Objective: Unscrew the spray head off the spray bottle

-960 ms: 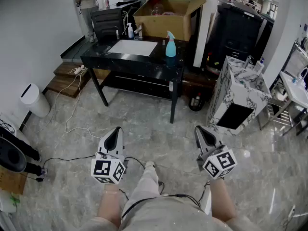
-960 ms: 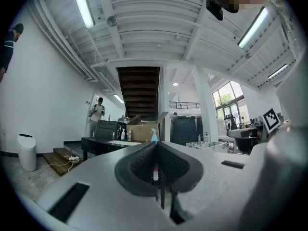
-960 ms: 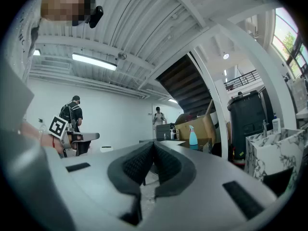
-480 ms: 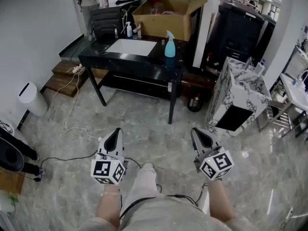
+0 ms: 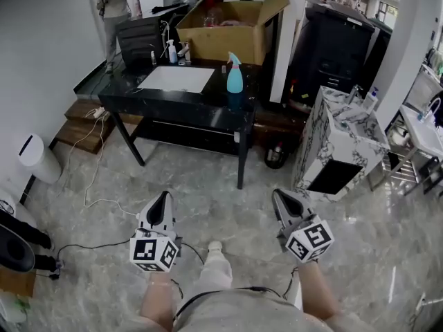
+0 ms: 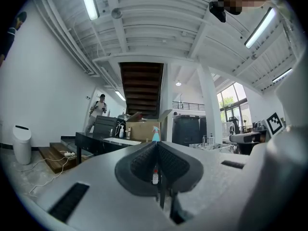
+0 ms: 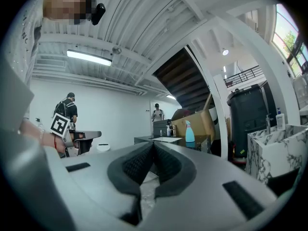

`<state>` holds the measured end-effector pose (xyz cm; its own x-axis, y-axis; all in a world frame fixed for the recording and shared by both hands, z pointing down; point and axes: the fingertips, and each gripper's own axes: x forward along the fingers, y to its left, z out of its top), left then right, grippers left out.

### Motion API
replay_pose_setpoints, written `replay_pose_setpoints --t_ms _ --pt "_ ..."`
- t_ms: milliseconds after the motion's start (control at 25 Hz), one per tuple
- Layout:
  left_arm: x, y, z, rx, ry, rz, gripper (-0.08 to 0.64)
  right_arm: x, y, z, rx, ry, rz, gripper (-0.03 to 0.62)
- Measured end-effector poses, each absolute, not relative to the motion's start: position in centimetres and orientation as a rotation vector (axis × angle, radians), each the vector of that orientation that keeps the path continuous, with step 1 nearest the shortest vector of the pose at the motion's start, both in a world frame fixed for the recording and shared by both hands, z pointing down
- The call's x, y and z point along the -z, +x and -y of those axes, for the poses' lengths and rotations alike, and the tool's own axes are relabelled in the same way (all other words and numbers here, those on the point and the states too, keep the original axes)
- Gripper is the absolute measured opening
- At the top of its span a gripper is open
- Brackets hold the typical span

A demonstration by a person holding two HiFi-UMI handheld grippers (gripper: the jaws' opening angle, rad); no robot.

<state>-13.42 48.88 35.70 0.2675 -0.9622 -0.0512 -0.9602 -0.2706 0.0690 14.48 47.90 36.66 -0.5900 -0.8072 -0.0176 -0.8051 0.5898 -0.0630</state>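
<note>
The spray bottle (image 5: 234,75) is light blue with a blue spray head and stands upright on a black table (image 5: 173,104) several steps ahead of me. It shows small in the left gripper view (image 6: 155,134) and the right gripper view (image 7: 189,132). My left gripper (image 5: 163,197) and right gripper (image 5: 278,195) are held level over the floor, far short of the table. Both are shut with nothing between the pads. The left gripper (image 6: 157,144) and right gripper (image 7: 153,144) each show their jaws meeting at the tips.
On the table lie a white sheet (image 5: 174,79), a white pump bottle (image 5: 172,51) and an open cardboard box (image 5: 221,30). A marble-patterned cabinet (image 5: 336,144) stands to the right. A person (image 5: 114,5) stands at the back left. A white bin (image 5: 38,159) and cables (image 5: 97,199) lie left.
The table and bottle have come nearer and shifted slightly left in the head view as I walk forward. Both grippers stay shut and level.
</note>
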Motion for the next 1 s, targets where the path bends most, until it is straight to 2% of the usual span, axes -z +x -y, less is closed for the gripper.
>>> replay_pose_setpoints --t_ms 1000 --pt "-37.0 -17.0 -19.5 0.036 2.601 1.690 0.006 -38.3 10.0 -21.7 0.164 -1.581 -2.689 0.005"
